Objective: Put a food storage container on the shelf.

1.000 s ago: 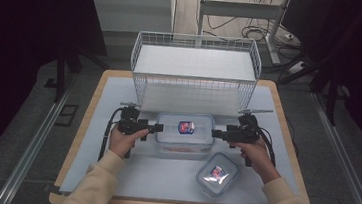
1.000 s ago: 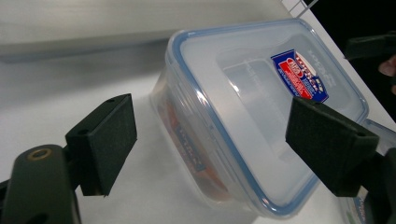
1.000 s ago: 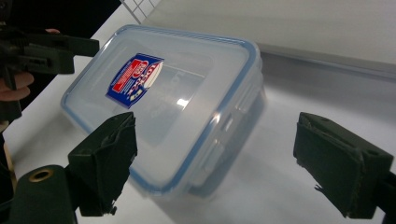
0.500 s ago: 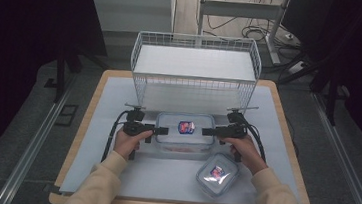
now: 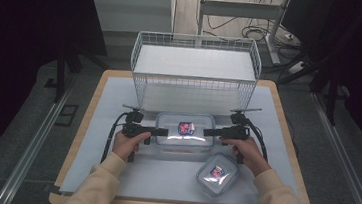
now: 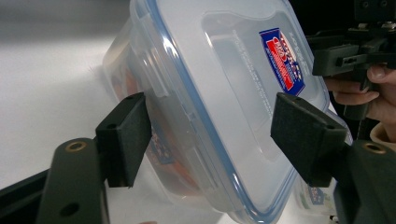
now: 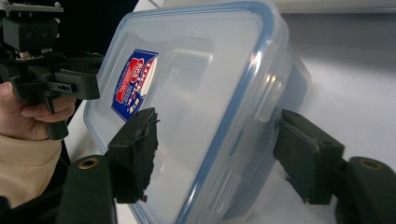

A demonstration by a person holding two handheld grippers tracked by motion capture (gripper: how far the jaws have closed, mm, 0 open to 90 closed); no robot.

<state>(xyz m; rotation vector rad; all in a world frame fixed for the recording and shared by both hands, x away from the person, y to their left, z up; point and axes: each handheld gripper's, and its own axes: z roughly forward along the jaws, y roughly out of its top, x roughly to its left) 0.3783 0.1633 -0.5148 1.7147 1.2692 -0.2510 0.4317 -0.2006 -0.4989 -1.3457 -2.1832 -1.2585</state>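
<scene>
A large clear container (image 5: 185, 132) with a blue-sealed lid and a red and blue sticker lies flat in the middle of the white mat. My left gripper (image 5: 163, 131) reaches in level at its left end. In the left gripper view, the jaws (image 6: 210, 130) have just been closing on the container (image 6: 224, 93), one pad on the lid and one against the clip side. My right gripper (image 5: 207, 131) meets the right end. Its jaws (image 7: 219, 149) have also just been closing, with one pad over the lid (image 7: 196, 93) and the other against the wall.
A smaller clear container (image 5: 217, 173) with the same sticker sits near the front, by my right forearm. A white wire basket (image 5: 136, 77) stands just behind the large container. The white mat (image 5: 114, 100) covers a wooden table, with dark floor and rails around it.
Both grippers have moved inward to the ends of the large container, the right one more. Their jaws now straddle its ends. The container itself has stayed put.
</scene>
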